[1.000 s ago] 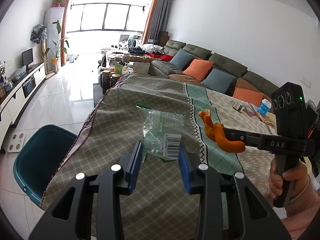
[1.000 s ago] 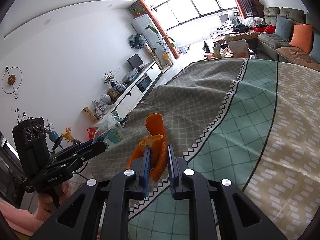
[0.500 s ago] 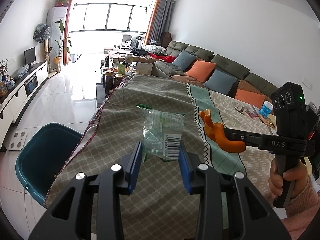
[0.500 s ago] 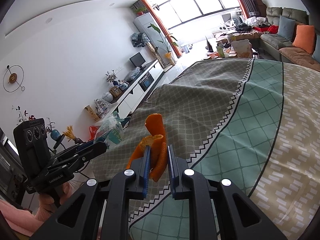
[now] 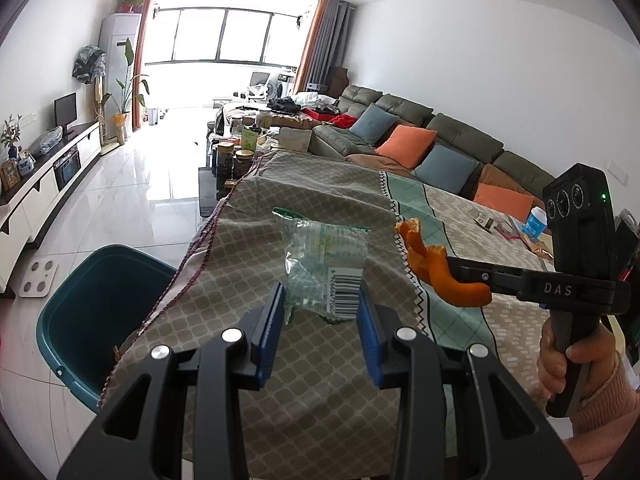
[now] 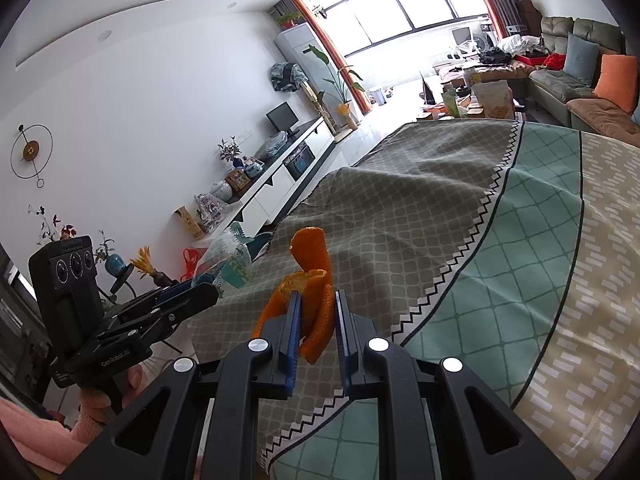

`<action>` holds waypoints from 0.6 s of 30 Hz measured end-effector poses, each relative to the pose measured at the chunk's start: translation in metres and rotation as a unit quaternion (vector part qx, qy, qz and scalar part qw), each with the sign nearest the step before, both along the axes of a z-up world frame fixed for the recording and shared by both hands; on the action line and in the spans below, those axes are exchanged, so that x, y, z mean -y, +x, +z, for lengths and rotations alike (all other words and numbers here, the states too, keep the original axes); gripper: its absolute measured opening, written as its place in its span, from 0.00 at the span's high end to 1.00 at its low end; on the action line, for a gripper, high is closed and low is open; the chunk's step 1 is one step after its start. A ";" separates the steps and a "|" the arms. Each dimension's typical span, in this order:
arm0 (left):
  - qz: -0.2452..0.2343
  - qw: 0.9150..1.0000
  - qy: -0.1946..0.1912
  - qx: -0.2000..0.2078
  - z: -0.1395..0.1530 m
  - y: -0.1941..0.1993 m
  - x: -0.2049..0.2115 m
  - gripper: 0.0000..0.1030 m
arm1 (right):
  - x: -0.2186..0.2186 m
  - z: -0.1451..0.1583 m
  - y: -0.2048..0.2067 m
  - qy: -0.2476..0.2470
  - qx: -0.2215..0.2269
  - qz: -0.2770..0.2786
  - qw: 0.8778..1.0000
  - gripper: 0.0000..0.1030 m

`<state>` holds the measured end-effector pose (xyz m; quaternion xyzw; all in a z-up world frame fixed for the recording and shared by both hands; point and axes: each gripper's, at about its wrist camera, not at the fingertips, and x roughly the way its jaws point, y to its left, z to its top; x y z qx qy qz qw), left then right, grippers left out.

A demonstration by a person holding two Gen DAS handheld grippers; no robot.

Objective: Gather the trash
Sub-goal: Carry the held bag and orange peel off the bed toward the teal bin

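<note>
My left gripper (image 5: 320, 308) is shut on a crumpled clear plastic wrapper (image 5: 326, 264) with a barcode, held above the patterned tablecloth (image 5: 320, 380). My right gripper (image 6: 316, 312) is shut on a curled orange peel (image 6: 310, 276), also above the cloth. In the left wrist view the right gripper (image 5: 448, 268) reaches in from the right with the orange peel (image 5: 436, 272) in it. In the right wrist view the left gripper (image 6: 188, 292) shows at the left with the wrapper (image 6: 224, 260). A teal trash bin (image 5: 92, 308) stands on the floor off the table's left edge.
The table edge runs along the left, with a white tiled floor (image 5: 120, 208) beyond. A scale (image 5: 38, 280) lies on the floor. Jars (image 5: 236, 160) stand past the table's far end. A sofa with cushions (image 5: 412, 144) lines the right wall. Small items (image 5: 520, 228) lie at the table's right.
Both grippers keep their hold. The left wrist view has drifted slightly so the bin sits a little further right; otherwise nothing has moved.
</note>
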<state>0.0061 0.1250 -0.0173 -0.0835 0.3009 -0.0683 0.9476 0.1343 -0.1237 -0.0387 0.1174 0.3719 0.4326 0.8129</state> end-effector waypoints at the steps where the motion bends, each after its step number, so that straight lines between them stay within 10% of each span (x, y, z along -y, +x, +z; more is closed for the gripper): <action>1: 0.001 1.000 0.000 0.000 0.000 -0.001 0.000 0.65 | -0.001 0.000 0.000 0.000 0.000 0.001 1.000 0.84; 18: 0.013 1.000 0.000 0.002 0.002 -0.011 -0.014 0.65 | -0.012 0.002 -0.001 0.002 0.000 0.017 1.000 0.84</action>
